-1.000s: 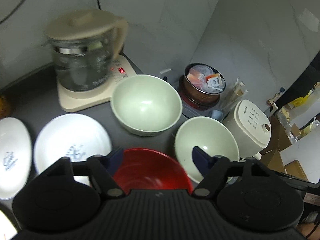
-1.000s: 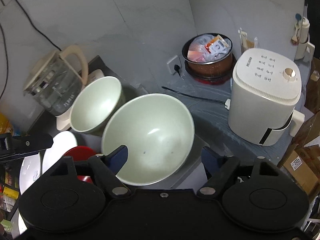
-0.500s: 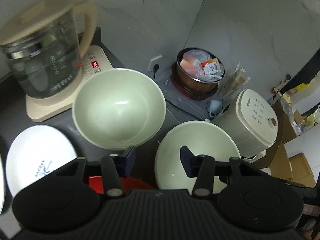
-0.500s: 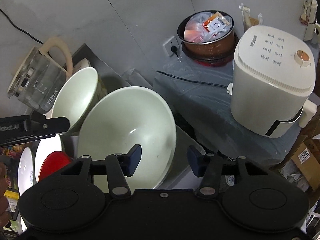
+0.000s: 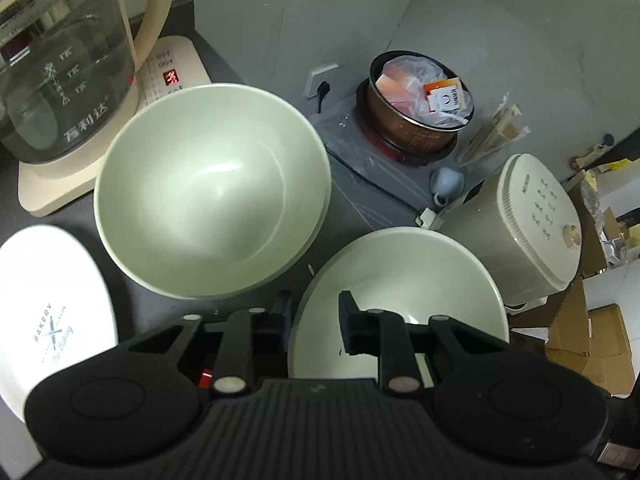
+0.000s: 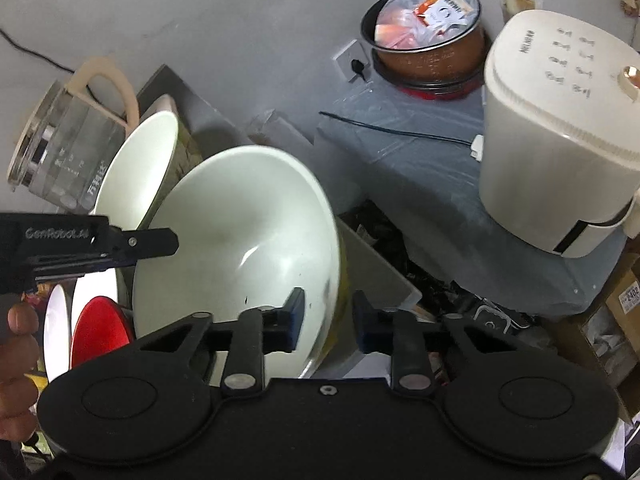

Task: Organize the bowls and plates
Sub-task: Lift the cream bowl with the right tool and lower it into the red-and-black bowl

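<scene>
Two pale green bowls sit on the dark counter: a far one (image 5: 212, 188) by the kettle and a near one (image 5: 396, 292) at the counter's right edge. My left gripper (image 5: 312, 322) has its fingers astride the near bowl's left rim, narrowly apart. My right gripper (image 6: 326, 324) straddles the same bowl's (image 6: 240, 236) right rim, fingers also narrowly apart; whether either pinches the rim is unclear. A red bowl (image 6: 100, 330) and white plates (image 5: 52, 312) lie to the left.
A glass kettle (image 5: 60, 64) on its cream base stands at the back left. Beyond the counter's right edge, a lower grey surface holds a brown pot (image 5: 420, 108) full of packets and a cream appliance (image 5: 532, 232). Cardboard boxes (image 5: 588, 344) lie at the far right.
Both grippers moved forward and down onto the near green bowl and narrowed their fingers around its rim, left on the left side, right on the right. The red bowl slid under the left gripper.
</scene>
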`<action>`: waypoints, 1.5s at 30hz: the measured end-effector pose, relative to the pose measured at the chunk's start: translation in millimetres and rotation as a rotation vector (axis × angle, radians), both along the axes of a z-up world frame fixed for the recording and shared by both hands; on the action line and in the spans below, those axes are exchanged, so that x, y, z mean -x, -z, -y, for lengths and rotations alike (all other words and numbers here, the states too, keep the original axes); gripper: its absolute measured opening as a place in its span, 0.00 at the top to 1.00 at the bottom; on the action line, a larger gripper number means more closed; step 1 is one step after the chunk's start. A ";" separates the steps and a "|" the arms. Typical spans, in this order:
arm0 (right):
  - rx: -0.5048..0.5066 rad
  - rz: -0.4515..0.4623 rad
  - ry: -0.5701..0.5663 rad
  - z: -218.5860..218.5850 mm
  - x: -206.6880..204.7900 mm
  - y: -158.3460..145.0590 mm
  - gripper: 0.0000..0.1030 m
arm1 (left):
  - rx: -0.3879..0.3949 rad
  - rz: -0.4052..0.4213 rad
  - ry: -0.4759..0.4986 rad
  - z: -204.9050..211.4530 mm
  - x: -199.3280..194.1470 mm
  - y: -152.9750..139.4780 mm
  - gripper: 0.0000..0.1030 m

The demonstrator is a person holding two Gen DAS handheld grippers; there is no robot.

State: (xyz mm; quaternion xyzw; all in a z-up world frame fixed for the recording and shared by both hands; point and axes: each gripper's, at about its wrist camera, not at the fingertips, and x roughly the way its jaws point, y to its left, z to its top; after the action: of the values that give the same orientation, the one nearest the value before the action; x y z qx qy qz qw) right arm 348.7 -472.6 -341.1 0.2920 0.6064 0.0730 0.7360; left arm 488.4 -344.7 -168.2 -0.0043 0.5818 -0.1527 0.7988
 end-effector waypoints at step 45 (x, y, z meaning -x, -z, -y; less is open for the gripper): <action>0.093 0.289 0.100 -42.8 39.0 -115.8 0.84 | 0.189 0.096 -0.038 -101.4 46.6 -73.0 0.91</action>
State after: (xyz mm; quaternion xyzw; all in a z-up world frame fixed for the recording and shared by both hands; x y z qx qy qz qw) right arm 309.7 -429.8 -225.3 0.2740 0.4817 0.0496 0.8309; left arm 441.8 -243.3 -95.1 -0.0830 0.5256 -0.1918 0.8247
